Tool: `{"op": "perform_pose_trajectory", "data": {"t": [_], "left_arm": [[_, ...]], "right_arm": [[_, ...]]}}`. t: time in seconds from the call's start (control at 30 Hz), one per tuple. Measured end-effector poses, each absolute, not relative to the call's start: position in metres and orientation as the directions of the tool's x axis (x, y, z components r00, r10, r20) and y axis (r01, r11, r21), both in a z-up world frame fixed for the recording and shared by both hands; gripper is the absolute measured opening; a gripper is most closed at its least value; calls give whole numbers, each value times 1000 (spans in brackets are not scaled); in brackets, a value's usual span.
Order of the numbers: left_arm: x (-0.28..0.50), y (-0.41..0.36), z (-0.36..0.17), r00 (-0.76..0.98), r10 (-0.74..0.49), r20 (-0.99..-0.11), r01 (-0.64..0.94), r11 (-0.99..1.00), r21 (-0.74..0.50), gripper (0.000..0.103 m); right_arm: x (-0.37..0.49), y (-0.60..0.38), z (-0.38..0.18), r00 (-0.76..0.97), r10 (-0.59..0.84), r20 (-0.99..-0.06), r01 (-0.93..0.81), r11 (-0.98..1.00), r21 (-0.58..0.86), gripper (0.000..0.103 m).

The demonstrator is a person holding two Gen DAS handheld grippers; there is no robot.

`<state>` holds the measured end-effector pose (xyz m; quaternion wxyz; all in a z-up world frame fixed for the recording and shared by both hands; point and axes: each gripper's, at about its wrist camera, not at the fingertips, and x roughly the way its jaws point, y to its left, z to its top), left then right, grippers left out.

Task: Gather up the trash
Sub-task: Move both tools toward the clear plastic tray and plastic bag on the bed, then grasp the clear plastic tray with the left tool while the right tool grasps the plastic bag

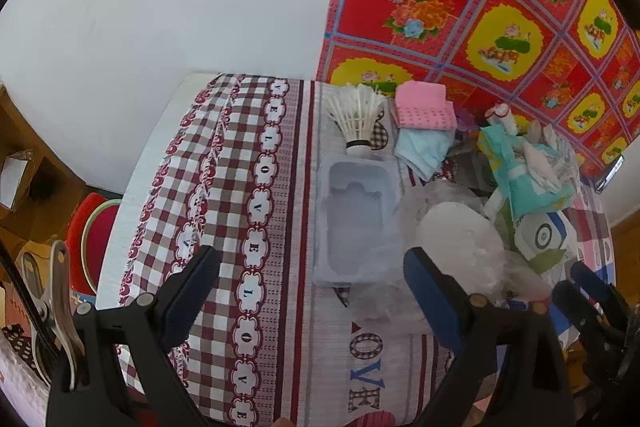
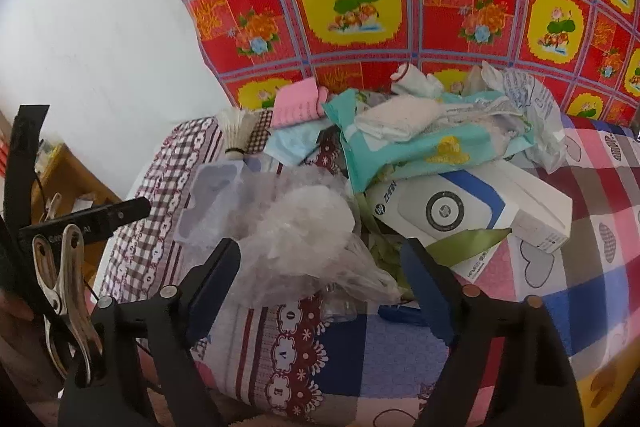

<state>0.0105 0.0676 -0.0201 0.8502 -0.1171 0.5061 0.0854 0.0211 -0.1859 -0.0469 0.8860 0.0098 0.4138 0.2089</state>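
Crumpled plastic bag (image 2: 304, 227) fronts right tool (image 2: 320, 267) (spread wide).

On the desk (image 1: 256, 187), a shuttlecock (image 1: 357, 119) stands behind the plastic tray (image 1: 354, 219); the crumpled bag (image 2: 304, 227) lies right of it, seemingly overlapping.

Trash pile (image 2: 400, 155) right; left prob. open
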Motion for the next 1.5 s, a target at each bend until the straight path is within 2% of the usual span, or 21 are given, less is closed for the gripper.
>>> {"op": "perform_pose_trajectory", "data": {"t": [0.3, 1.3, 1.5], "left_arm": [[10, 77, -26, 466, 16, -885, -269, 955, -125, 96], [13, 79, -37, 444, -7, -896, -240, 963, -126, 96], [15, 82, -39, 440, -10, -898, -238, 963, -128, 96]], "right_arm": [[26, -168, -55, 545, 400, -737, -408, 894, 183, 77], [35, -142, -62, 545, 362, -756, -428, 896, 121, 77], [41, -144, -68, 537, 340, -772, -389, 912, 131, 77]]}}
